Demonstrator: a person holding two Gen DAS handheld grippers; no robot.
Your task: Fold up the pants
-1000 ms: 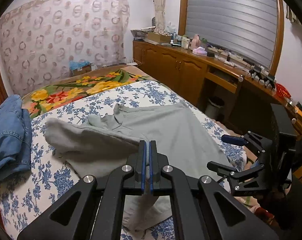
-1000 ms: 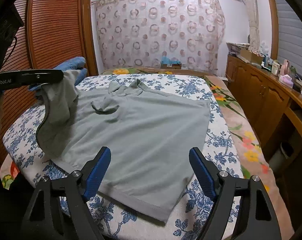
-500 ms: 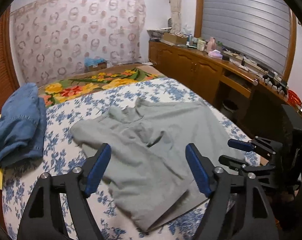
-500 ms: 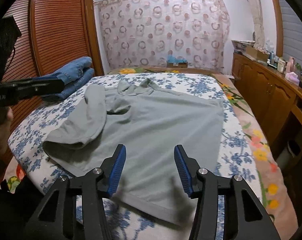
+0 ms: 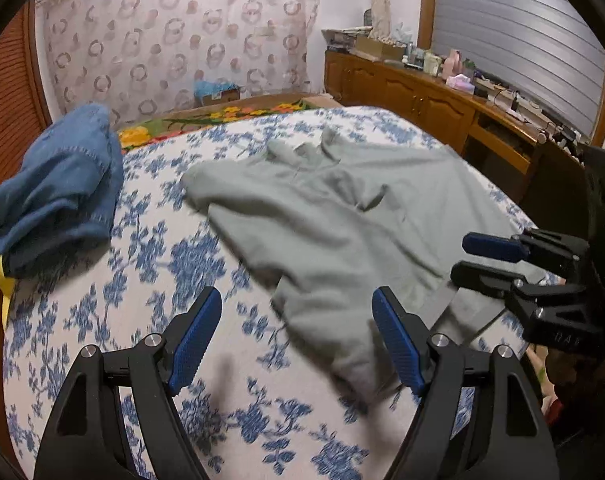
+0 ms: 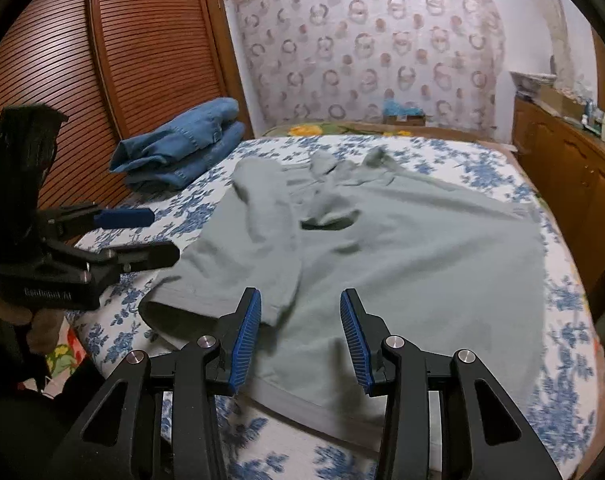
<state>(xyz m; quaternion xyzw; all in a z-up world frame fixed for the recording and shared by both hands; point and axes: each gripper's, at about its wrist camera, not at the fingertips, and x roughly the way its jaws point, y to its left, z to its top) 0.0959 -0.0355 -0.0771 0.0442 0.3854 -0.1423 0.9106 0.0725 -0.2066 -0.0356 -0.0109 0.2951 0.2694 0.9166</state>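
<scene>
Grey-green pants (image 5: 342, 216) lie spread on the bed, with the left leg folded over onto the middle; they also show in the right wrist view (image 6: 402, 248). My left gripper (image 5: 296, 334) is open and empty, above the bedsheet just left of the folded leg's hem. My right gripper (image 6: 300, 336) is open and empty, low over the near hem of the pants. Each gripper shows in the other's view: the right one (image 5: 498, 256) at the bed's right edge, the left one (image 6: 134, 236) at the left edge.
The bed (image 5: 114, 320) has a blue-flowered white sheet. A pile of blue denim (image 5: 58, 188) lies at its left side, next to the slatted wooden doors (image 6: 102, 80). A wooden cabinet (image 5: 430, 104) with clutter runs along the right wall.
My left gripper opened and let go of the pants leg, which dropped folded across the pants, then swung left. My right gripper narrowed its jaws and moved lower toward the near hem.
</scene>
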